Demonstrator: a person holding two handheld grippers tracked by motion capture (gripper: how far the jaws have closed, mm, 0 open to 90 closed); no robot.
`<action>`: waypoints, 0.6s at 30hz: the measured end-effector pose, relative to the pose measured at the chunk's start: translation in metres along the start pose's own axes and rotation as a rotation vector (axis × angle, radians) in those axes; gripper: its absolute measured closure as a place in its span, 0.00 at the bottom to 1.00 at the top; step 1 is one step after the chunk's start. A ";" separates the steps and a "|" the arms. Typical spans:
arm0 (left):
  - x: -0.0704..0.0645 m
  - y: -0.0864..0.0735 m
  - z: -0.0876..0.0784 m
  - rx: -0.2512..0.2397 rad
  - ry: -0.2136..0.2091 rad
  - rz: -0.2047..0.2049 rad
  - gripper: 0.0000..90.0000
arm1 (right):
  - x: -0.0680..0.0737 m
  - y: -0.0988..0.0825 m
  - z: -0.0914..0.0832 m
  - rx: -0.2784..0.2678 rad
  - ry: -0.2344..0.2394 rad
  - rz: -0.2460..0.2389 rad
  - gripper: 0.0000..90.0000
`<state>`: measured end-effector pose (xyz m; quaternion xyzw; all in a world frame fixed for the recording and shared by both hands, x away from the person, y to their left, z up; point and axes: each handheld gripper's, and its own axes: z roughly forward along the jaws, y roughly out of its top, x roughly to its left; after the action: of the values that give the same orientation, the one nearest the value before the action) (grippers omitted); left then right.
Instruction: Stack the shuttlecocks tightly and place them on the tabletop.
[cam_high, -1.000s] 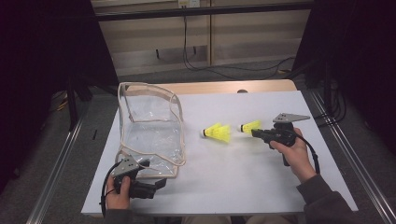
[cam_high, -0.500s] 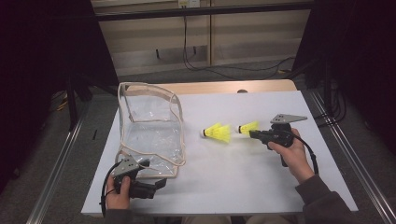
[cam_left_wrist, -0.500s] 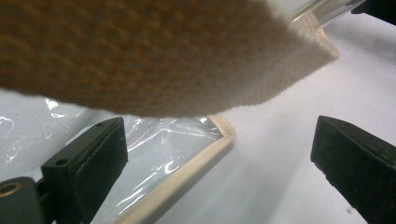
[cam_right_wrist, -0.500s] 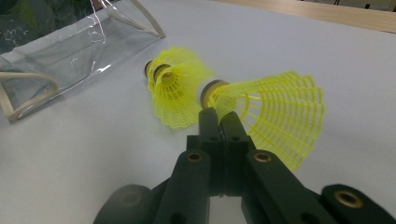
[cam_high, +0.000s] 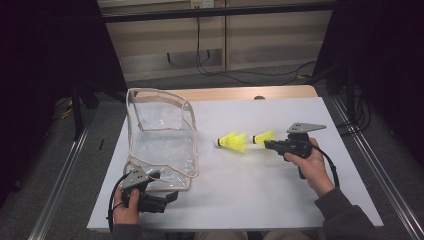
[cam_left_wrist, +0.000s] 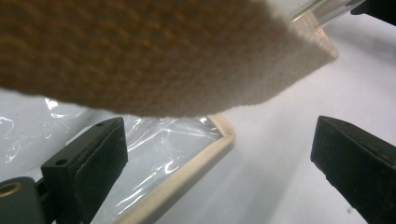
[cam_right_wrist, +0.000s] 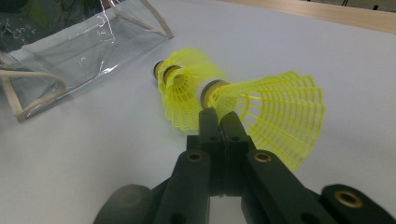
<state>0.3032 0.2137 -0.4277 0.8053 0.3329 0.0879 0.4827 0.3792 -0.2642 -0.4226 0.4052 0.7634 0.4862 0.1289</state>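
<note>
meanwhile right gripper (cam_right_wrist: 218, 114) pinched on skirt of yellow plastic mesh shuttlecock (cam_right_wrist: 275, 116); left gripper (cam_left_wrist: 219, 154) wide, beside clear beige-trimmed plastic pouch (cam_high: 162, 137).

A white tabletop (cam_high: 240, 200) spreads across the middle, and a strip of bare pale wood (cam_high: 235, 93) shows along its far edge – the right gripper view catches that strip too (cam_right_wrist: 327, 14). Metal rails run along the floor on the left (cam_high: 65, 170) and on the right (cam_high: 375, 170). Beyond the table stands a beige wall panel (cam_high: 275, 45), black cables (cam_high: 240, 75) hanging down it and trailing over the grey floor (cam_high: 100, 130). Dark curtains (cam_high: 45, 75) close in both sides
</note>
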 end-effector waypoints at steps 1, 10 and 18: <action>0.000 0.000 0.000 -0.001 -0.001 0.000 0.04 | 0.001 0.000 0.000 -0.001 0.002 -0.001 1.00; 0.000 0.000 0.000 -0.003 0.000 -0.001 0.04 | 0.003 0.002 0.000 -0.007 0.012 -0.002 1.00; 0.000 0.000 0.000 -0.001 0.001 0.000 0.04 | 0.005 0.002 0.003 -0.002 0.019 -0.006 1.00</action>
<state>0.3032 0.2135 -0.4279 0.8050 0.3328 0.0884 0.4832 0.3785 -0.2588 -0.4216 0.3980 0.7654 0.4904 0.1235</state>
